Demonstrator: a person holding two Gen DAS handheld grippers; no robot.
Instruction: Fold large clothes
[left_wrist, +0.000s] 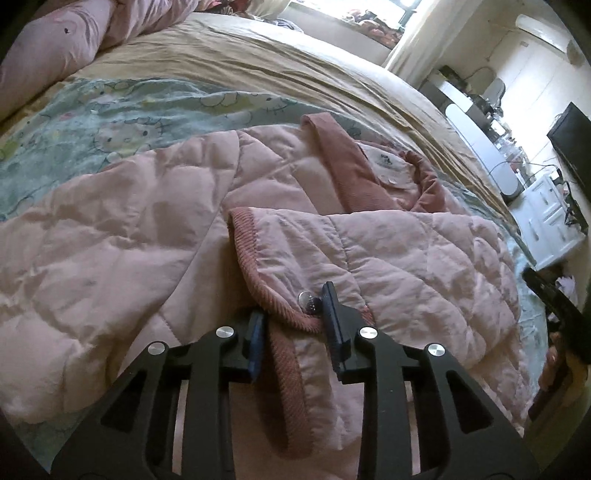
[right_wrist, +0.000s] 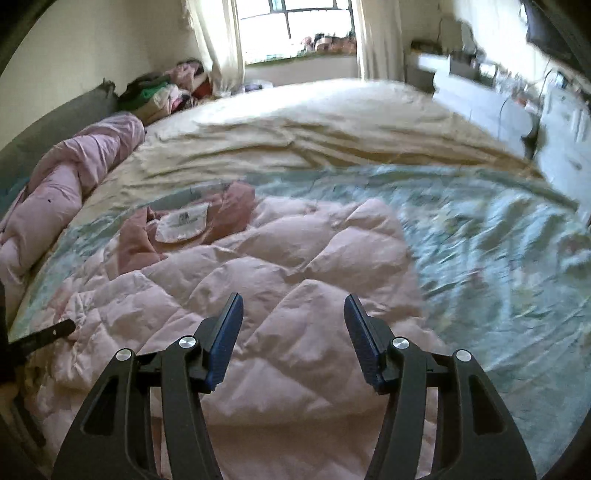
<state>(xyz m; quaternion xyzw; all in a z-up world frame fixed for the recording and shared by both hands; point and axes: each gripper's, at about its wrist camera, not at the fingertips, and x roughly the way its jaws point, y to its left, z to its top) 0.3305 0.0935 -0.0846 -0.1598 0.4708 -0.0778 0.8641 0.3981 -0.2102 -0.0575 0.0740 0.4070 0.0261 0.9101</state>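
Observation:
A pink quilted jacket (left_wrist: 147, 236) lies spread on the bed, with a darker ribbed collar (left_wrist: 354, 166) and a white label. One panel is folded over the middle, and its ribbed hem (left_wrist: 258, 273) and a silver snap button (left_wrist: 307, 302) sit at my left gripper (left_wrist: 293, 321). The left jaws straddle that hem with fabric between them, still somewhat apart. In the right wrist view the same jacket (right_wrist: 288, 280) fills the middle. My right gripper (right_wrist: 293, 321) is open and empty above it. The other gripper's tip shows at the far left edge (right_wrist: 44, 336).
The bed carries a teal cartoon-print sheet (right_wrist: 498, 236) and a beige sheet (right_wrist: 314, 122). A rolled pink duvet (right_wrist: 66, 192) lies along the left side. A clothes pile (right_wrist: 166, 88) sits by the window. White drawers (left_wrist: 546, 214) and a desk stand beside the bed.

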